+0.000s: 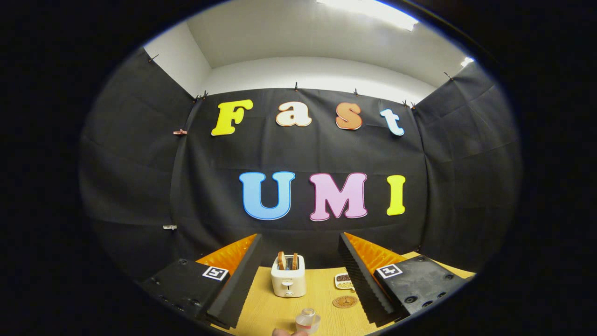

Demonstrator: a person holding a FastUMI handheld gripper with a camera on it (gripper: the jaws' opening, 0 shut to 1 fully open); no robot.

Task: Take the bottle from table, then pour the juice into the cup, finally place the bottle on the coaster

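My gripper point(301, 238) is open, its two black ribbed fingers point(240, 280) spread wide with nothing between the pads. Between and beyond the fingers lies the yellow wooden table point(266, 308). A small clear cup point(308, 321) stands upright on it, close to me and low between the fingers. Beside the cup, at the nearest edge of what I see, is a small tan rounded thing point(282, 332); I cannot tell what it is. A round brown coaster point(345, 301) lies flat just inside the right finger, a little past the cup.
A white toaster point(288, 276) with two slices of toast standing in it sits mid-table beyond the cup. A white-rimmed mat with a dark pattern point(343, 280) lies behind the round coaster. The black cloth wall closes off the table's far side.
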